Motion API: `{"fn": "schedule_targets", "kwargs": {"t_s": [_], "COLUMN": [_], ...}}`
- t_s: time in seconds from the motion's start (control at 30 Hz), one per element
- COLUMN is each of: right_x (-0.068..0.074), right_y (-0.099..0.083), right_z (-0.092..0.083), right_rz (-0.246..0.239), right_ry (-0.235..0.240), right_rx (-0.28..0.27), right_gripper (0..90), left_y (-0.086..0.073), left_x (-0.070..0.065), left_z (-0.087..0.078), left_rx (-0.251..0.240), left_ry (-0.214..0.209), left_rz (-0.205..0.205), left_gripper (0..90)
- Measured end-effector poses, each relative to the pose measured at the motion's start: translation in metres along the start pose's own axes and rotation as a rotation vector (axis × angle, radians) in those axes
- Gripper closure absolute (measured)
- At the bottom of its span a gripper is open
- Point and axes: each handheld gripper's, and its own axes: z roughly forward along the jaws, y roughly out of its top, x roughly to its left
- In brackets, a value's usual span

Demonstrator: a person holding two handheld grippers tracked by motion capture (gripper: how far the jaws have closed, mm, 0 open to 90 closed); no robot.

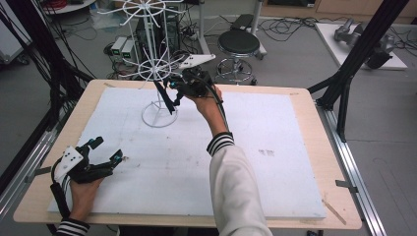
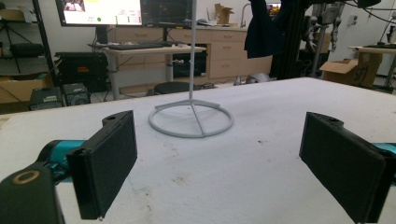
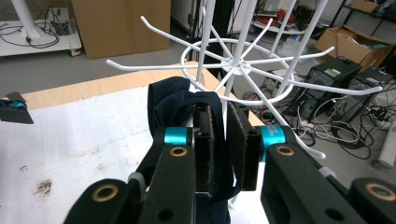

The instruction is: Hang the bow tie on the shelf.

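Note:
A white wire rack (image 1: 156,69) with radiating hooks stands at the back of the white board (image 1: 275,172); its ring base (image 2: 190,120) rests on the board. A dark navy cloth (image 3: 173,100) hangs from a lower hook of the rack (image 3: 238,65) and dangles beside the pole (image 1: 164,98). My right gripper (image 3: 223,140) is raised at that hook, its jaws a narrow gap apart. The cloth's lower fold and a white wire run through the gap, and the pads do not press them. My left gripper (image 1: 108,149) rests open and empty at the front left (image 2: 217,158).
The board covers most of a wooden table (image 1: 314,113). Black frame posts (image 1: 361,54) rise at the right and left edges. A round stool (image 1: 238,43), computers and cables sit on the floor behind the table.

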Motion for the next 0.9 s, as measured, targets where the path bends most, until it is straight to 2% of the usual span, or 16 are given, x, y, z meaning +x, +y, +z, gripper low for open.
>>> {"fn": "schedule_targets", "kwargs": {"t_s": [0.2,0.37,0.63,0.9], "right_x": [0.0,0.0,0.0,-0.001], "right_y": [-0.001,-0.002,-0.007,-0.014], "right_z": [0.001,0.001,0.001,0.002], "right_rz": [-0.006,-0.03,-0.027,-0.001], "right_ry": [0.001,0.007,0.006,0.009], "right_rx": [0.021,0.039,0.064,0.086], "right_gripper": [78.7,77.6,76.7,73.5], "left_y": [0.0,0.0,0.0,0.0], "left_x": [0.0,0.0,0.0,0.0], "left_z": [0.0,0.0,0.0,0.0], "left_rx": [0.001,0.0,0.002,0.002], "left_ry": [0.001,0.001,0.0,-0.001], "left_rz": [-0.001,-0.001,0.002,0.003], "left_gripper": [11.6,11.6,11.6,11.6]}}
